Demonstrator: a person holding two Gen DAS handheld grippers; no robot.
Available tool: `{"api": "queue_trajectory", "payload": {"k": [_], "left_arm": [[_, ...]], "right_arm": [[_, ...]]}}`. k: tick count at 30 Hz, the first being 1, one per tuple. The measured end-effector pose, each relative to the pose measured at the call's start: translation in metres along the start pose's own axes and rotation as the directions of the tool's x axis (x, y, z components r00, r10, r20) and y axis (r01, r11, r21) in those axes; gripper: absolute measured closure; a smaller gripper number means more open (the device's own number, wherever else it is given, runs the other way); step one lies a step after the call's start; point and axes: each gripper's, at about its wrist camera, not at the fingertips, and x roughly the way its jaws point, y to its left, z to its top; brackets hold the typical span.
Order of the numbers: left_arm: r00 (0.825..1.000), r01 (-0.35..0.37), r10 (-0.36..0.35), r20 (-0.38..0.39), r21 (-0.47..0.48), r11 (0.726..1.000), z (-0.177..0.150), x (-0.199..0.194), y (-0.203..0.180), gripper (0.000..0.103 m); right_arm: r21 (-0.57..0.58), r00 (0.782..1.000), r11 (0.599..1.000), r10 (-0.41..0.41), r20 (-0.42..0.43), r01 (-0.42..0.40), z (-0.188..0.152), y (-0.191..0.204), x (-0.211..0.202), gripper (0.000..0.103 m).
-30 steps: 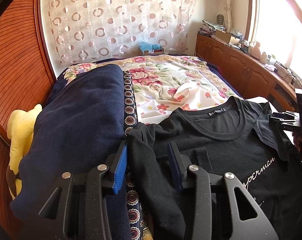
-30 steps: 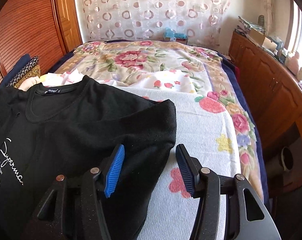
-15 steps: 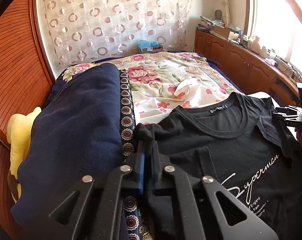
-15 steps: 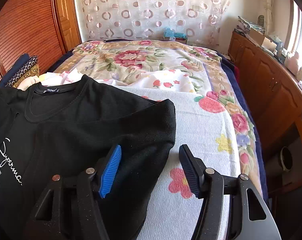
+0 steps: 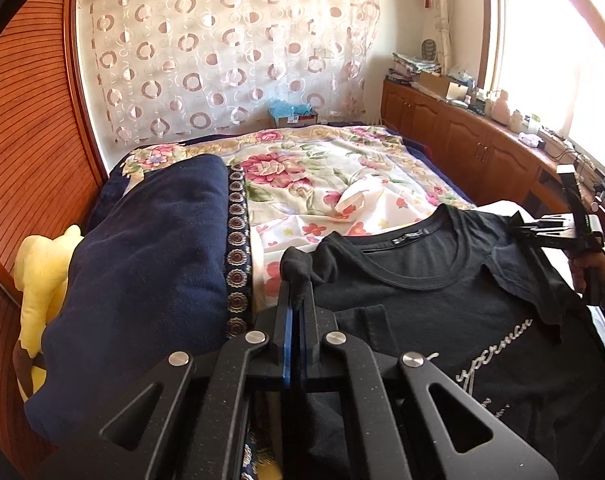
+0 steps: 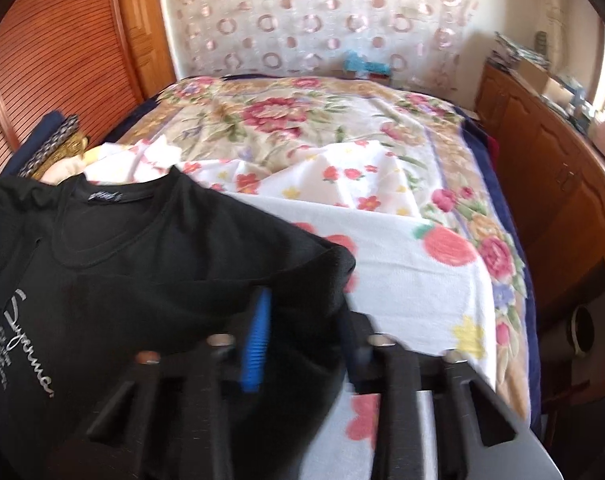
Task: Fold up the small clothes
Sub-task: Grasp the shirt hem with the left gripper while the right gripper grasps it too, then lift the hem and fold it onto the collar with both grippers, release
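A black T-shirt (image 5: 442, 312) with white script print lies face up on the bed. My left gripper (image 5: 296, 320) is shut on the T-shirt's left sleeve, which bunches up between its blue pads. In the right wrist view the T-shirt (image 6: 142, 264) fills the lower left. My right gripper (image 6: 302, 332) is blurred; its jaws stand partly apart, astride the right sleeve (image 6: 322, 276). The right gripper also shows in the left wrist view (image 5: 558, 232) at the shirt's far sleeve.
A folded navy blanket (image 5: 142, 280) with a patterned trim lies left of the shirt, with a yellow plush toy (image 5: 38, 272) beyond it. A floral bedspread (image 6: 322, 128) and a white flowered towel (image 6: 414, 280) cover the bed. Wooden cabinets (image 6: 550, 184) run along the right.
My left gripper closed on the left sleeve and has lifted it a little. My right gripper has narrowed around the right sleeve and is moving, blurred.
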Motion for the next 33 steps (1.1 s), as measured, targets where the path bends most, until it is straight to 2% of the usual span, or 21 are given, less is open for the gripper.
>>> {"api": "queue_trajectory", "payload": {"k": [1, 4, 9, 12, 22, 33], "left_arm": [[1.0, 0.005, -0.005, 0.005, 0.0, 1.0, -0.001, -0.003, -0.002, 0.1], [0.999, 0.026, -0.026, 0.026, -0.002, 1.0, -0.005, -0.014, -0.009, 0.1], [0.998, 0.041, -0.04, 0.057, -0.021, 0.999, -0.018, -0.032, -0.014, 0.1], [0.996, 0.045, -0.042, 0.074, -0.033, 0.998, -0.027, -0.045, -0.013, 0.1], [0.993, 0.029, -0.024, 0.116, -0.038, 0.999, -0.068, -0.088, -0.017, 0.1], [0.985, 0.029, -0.018, 0.174, -0.058, 0.998, -0.119, -0.148, -0.028, 0.1]], "right_arm": [[-0.015, 1.0, 1.0, 0.014, -0.009, -0.014, 0.002, 0.001, 0.0, 0.093], [-0.041, 0.999, 0.998, 0.047, 0.005, -0.047, 0.0, 0.004, -0.01, 0.095], [-0.04, 0.99, 0.996, 0.087, 0.11, -0.083, -0.012, 0.008, -0.055, 0.095], [-0.049, 0.983, 0.996, 0.084, 0.166, -0.077, -0.027, 0.012, -0.083, 0.095], [-0.068, 0.962, 0.994, 0.096, 0.257, -0.082, -0.104, 0.041, -0.147, 0.096], [-0.022, 0.94, 0.995, 0.103, 0.324, -0.102, -0.195, 0.046, -0.212, 0.096]]}}
